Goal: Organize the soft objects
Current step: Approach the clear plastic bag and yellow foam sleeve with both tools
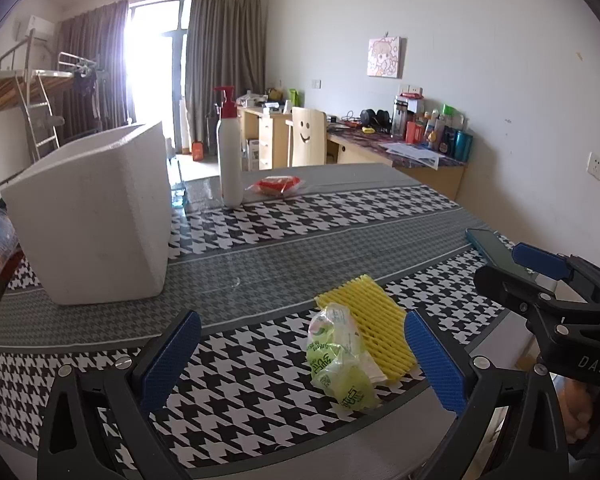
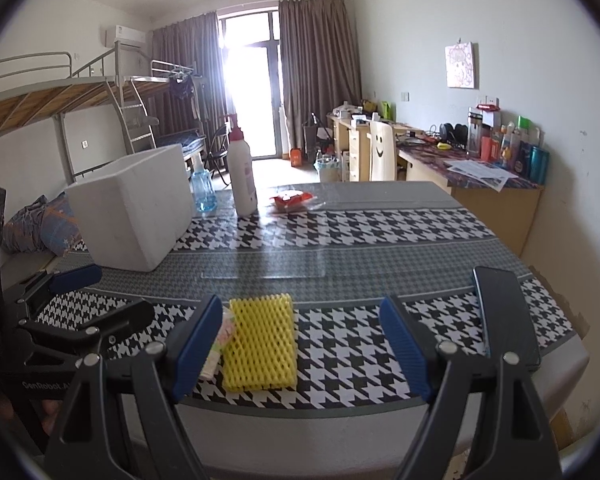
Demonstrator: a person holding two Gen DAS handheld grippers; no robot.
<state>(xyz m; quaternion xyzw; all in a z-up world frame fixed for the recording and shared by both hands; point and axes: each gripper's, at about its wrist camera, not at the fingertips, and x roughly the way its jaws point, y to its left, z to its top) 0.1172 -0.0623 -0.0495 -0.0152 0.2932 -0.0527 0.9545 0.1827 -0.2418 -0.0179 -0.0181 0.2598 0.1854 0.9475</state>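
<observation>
We hold both claws over the near edge of the bench (image 1: 260,248), and nothing is gripped yet. The left claw (image 1: 300,360) has its jaws spread wide apart, with the green plastic bag (image 1: 340,364) lying on the bench between them, closer to the right-hand pad. The right claw (image 2: 300,348) is also spread apart and empty, framing the yellow foam net (image 2: 262,344), which lies flat near the near edge. The bag rests partly on the net's edge, so the 2 soft things touch. The white foam box (image 1: 96,216) stands toward the far left corner and looks like the likely bin for them.

What could go wrong: both things are thin and limp, so a claw closing too high may pinch only a fold, and the bag could slide out. Because the bag overlaps the net, lifting 1 may drag the other off the near edge. The 2 claws also sit close beside each other, so closing in together risks a bump. The dark phone (image 2: 504,312) lies at the right edge, where a wide swing could knock it.

The left view shows the bag whole; the right view hides most of it behind its own finger. The right view alone shows the blue spray bottle (image 2: 204,192) behind the box.
</observation>
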